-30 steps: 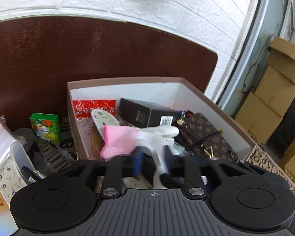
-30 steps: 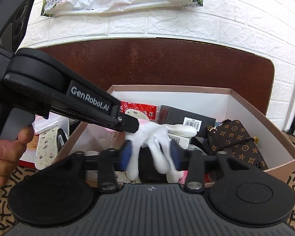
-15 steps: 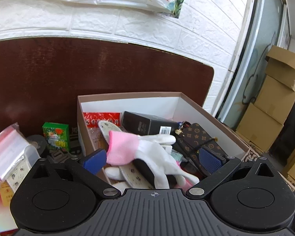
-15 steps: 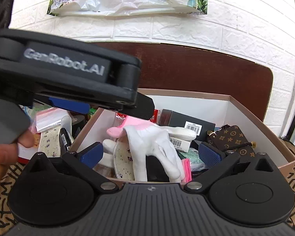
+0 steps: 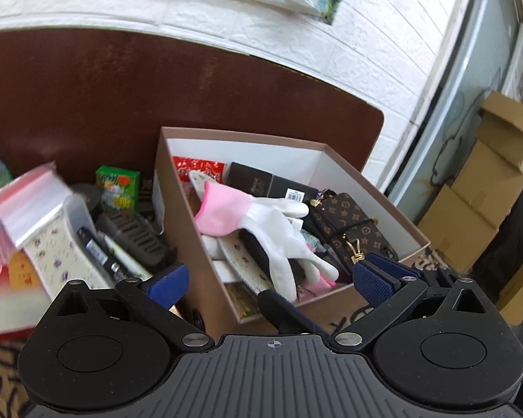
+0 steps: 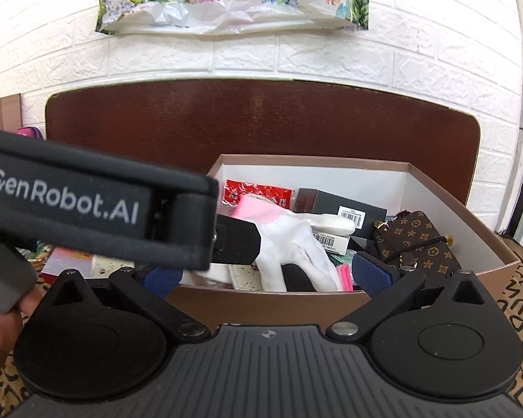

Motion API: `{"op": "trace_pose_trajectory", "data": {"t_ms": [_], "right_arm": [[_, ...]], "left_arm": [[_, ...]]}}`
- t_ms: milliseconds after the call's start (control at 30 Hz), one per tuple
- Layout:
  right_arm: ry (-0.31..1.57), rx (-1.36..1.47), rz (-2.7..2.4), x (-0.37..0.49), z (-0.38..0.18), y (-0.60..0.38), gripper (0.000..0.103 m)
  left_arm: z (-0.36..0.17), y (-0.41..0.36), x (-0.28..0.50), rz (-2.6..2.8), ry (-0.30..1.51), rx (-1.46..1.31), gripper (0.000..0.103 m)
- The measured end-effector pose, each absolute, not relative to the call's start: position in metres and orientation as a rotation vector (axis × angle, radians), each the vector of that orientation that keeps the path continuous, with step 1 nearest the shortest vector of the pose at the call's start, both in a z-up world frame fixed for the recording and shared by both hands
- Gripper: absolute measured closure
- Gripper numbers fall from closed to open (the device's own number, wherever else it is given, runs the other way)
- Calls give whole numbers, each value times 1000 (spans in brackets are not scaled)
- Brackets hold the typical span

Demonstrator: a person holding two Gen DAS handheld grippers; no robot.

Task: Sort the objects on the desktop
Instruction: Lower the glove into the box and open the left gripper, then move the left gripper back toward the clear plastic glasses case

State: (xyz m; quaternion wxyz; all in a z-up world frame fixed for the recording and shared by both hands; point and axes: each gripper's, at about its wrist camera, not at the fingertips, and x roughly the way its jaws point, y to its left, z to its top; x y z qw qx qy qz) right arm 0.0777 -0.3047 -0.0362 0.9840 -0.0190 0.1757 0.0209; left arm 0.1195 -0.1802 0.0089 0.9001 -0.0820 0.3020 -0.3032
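Note:
A white glove with a pink cuff (image 5: 261,219) lies on top of the things in the brown cardboard box (image 5: 191,244); it also shows in the right wrist view (image 6: 296,240). My left gripper (image 5: 268,278) is open and empty, just in front of the box's near edge. My right gripper (image 6: 266,271) is open and empty, in front of the box (image 6: 331,299). The left gripper's black body (image 6: 97,209) crosses the left of the right wrist view and hides part of the box.
In the box lie a monogram phone case (image 5: 355,230), a black carton (image 5: 261,183) and a red packet (image 5: 197,167). Left of the box are a green box (image 5: 116,188), a zip bag (image 5: 28,205) and pens (image 5: 101,254). A brown board (image 6: 261,122) stands behind.
Both grippers were shut on the glove a second ago; both opened and the glove dropped into the box. Both have since pulled back from the box, the left one shifting left.

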Motion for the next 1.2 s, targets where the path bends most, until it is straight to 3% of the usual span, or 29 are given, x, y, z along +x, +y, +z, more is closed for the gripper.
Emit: {"op": "trace_pose_trajectory", "data": {"t_ms": [367,667,1200], "right_arm": [[309,0,162,37,-36,-269,0],[400,-7,319,25,-62,-220,0],[478,-107,357,55,-86,-173,1]], "left_arm": [[-2,-129,70,-583,619,-239,0],[-31,-68,38,-467,635,-255,0],[-59,-1,61,-303,648,-331,0]]}}
